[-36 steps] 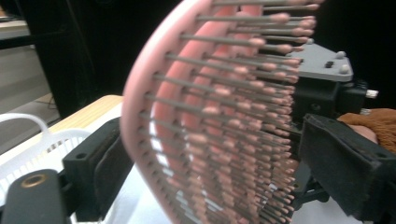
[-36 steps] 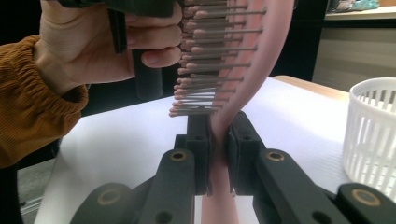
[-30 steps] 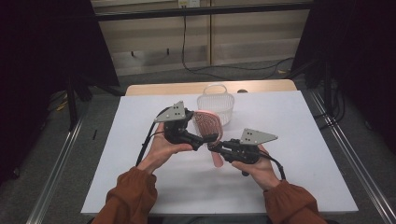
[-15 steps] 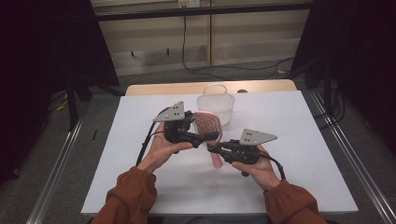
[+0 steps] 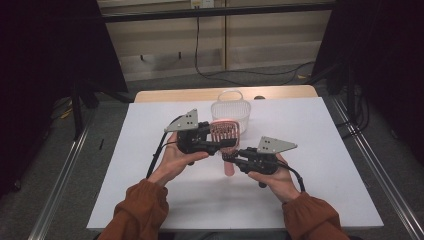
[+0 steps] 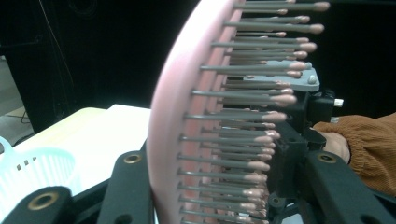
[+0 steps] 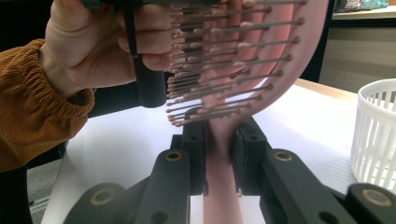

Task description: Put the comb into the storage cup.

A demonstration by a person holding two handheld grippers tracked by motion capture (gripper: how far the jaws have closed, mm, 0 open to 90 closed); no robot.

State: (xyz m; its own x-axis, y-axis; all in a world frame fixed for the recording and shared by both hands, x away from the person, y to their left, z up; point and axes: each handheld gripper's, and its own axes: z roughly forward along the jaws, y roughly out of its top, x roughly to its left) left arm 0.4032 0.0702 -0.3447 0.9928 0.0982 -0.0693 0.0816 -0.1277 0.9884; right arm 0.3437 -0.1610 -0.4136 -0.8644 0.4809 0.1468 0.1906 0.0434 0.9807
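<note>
— What's going on at the table?

— The person holds a pink hairbrush (image 5: 226, 136) above the white table (image 5: 150, 200), between both tools. The right gripper (image 7: 219, 149) has its jaws clamped on the neck of the handle, just below the bristle head. The left gripper (image 6: 212, 186) has the brush head between its jaws; whether they press it or just bracket it I cannot tell.

— Which step is that, would you say?

— A handover or a carry, I'd judge. The white slotted basket (image 5: 230, 109) stands just behind the brush, so that looks like the destination. Next, one gripper should let go while the other swings the brush over the rim, bristles clear of the slots.

— Any brand or writing?

— None that I can read on brush, basket or grippers.
</note>
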